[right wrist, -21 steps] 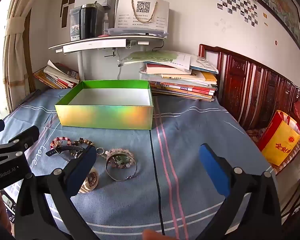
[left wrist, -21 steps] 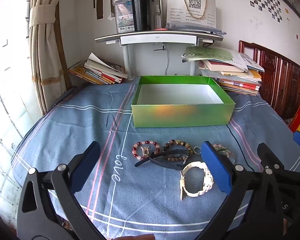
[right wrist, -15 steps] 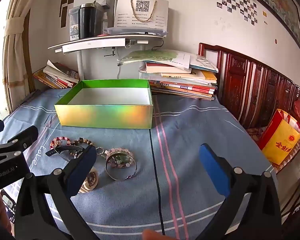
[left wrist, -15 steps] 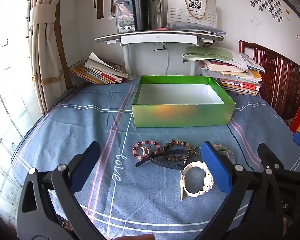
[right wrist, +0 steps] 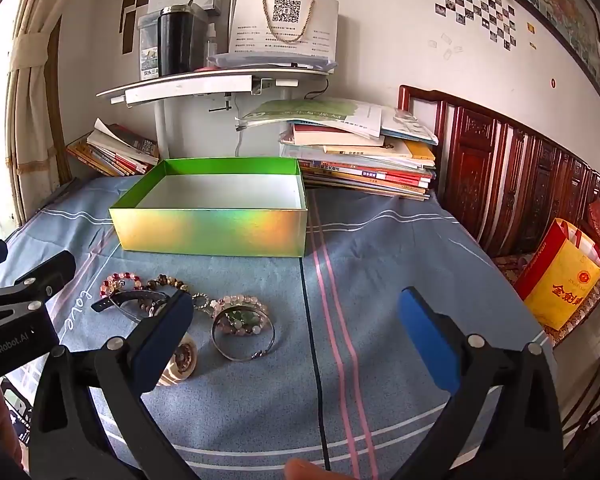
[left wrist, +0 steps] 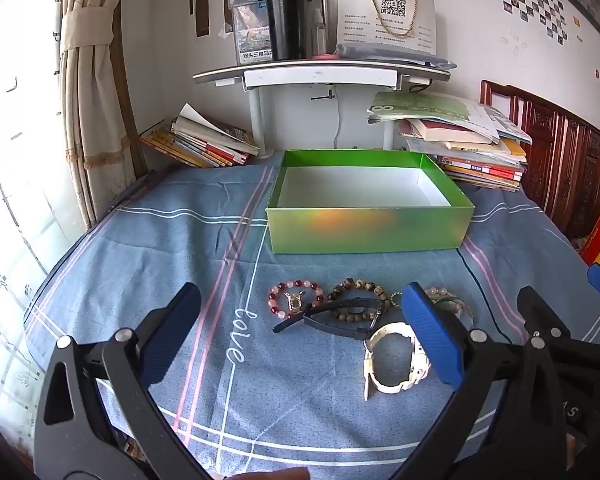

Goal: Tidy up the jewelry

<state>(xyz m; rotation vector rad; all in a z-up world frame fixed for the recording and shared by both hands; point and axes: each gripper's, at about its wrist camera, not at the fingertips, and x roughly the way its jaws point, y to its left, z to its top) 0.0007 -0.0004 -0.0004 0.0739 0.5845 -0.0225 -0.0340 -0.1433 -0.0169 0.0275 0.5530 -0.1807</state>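
Jewelry (left wrist: 360,316) — seemingly below spread tongs (left wrist: 300,332)

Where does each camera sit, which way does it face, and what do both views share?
Left wrist: on the left gripper, facing the green box; own open fingers show.
Right wrist: on the right gripper, further right, facing the same way; own fingers and the left gripper's side show.
Shared: box, bracelets, white watch.

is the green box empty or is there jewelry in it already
Empty as far as shown: the green box is lidless, with a bare white floor in both views. The strip behind its near wall is hidden.
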